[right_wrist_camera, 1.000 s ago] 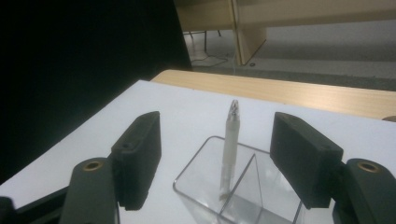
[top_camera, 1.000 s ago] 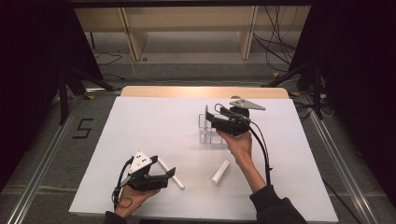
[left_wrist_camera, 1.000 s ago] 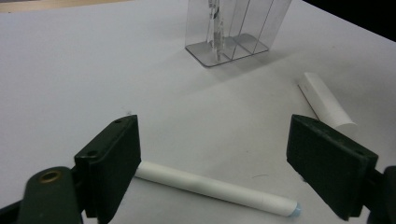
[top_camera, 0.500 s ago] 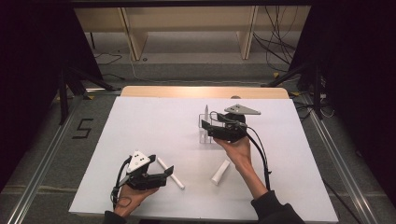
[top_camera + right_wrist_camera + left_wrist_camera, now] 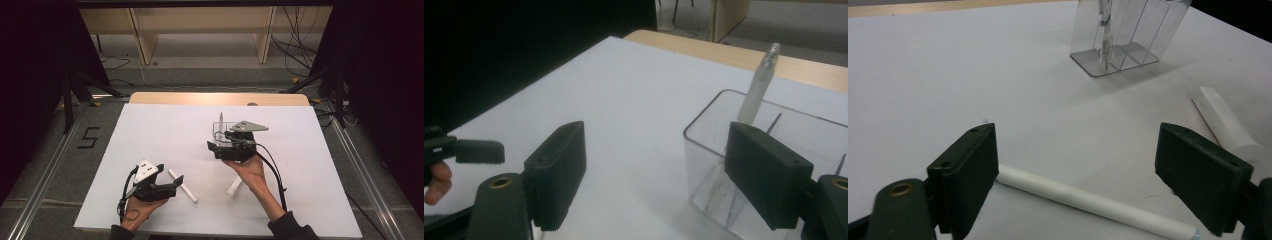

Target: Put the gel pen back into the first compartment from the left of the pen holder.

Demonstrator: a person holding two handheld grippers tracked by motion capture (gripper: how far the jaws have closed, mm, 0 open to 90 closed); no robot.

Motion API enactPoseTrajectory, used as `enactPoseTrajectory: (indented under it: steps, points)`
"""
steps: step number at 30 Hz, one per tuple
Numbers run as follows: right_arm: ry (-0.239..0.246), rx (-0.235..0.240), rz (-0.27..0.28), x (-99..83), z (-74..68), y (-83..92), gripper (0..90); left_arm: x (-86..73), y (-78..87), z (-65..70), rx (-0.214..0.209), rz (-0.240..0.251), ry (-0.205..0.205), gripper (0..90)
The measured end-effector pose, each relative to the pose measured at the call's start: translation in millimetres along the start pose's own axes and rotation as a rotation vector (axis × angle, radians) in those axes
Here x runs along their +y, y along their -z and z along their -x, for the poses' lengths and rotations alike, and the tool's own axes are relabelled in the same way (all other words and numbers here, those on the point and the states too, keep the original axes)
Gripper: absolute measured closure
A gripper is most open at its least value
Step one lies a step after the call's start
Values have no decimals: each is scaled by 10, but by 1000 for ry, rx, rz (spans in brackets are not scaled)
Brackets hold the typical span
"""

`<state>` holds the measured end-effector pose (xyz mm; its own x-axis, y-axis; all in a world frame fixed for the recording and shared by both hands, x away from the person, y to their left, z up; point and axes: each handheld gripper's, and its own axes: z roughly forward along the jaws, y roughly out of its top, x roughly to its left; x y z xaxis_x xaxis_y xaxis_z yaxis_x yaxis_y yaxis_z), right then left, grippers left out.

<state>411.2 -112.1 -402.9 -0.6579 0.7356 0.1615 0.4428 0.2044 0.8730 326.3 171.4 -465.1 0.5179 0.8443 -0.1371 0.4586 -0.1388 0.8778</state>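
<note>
The left gripper (image 5: 172, 184) is resting low over the white table (image 5: 150, 135) with its jaws standing wide apart and gripping nothing; a thin white tube (image 5: 1083, 202) is lying flat on the table between them, slanting from just beside the left jaw toward the right one, and the pads are not pressing on it. Off to that gripper's right, a little farther out, a shorter, thicker white tube (image 5: 1225, 125) is lying on its side. Farther ahead of the jaws, a clear plastic holder (image 5: 1118, 55) with dividers is standing upright, with a slim pen-like stick (image 5: 1105, 30) propped inside it. In the high view the right gripper (image 5: 217, 149) is hovering just in front of that holder (image 5: 220, 131), held level and pointing toward the table's left. Its jaws have just been opening and are now spread wide with nothing between them. In the right gripper view the holder (image 5: 714, 175) is sitting partly behind the right jaw, and the stick (image 5: 758, 85) is leaning up out of it beyond the jaw. Far off to that gripper's left, a tip of the left gripper and a finger are showing.
</note>
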Motion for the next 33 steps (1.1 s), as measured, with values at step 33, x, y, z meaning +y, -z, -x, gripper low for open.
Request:
enactPoseTrajectory:
  steps: [33]
  points:
    - [97,98,-172,-286,-523,-249,218,6,106,-336,77,40,88,161]
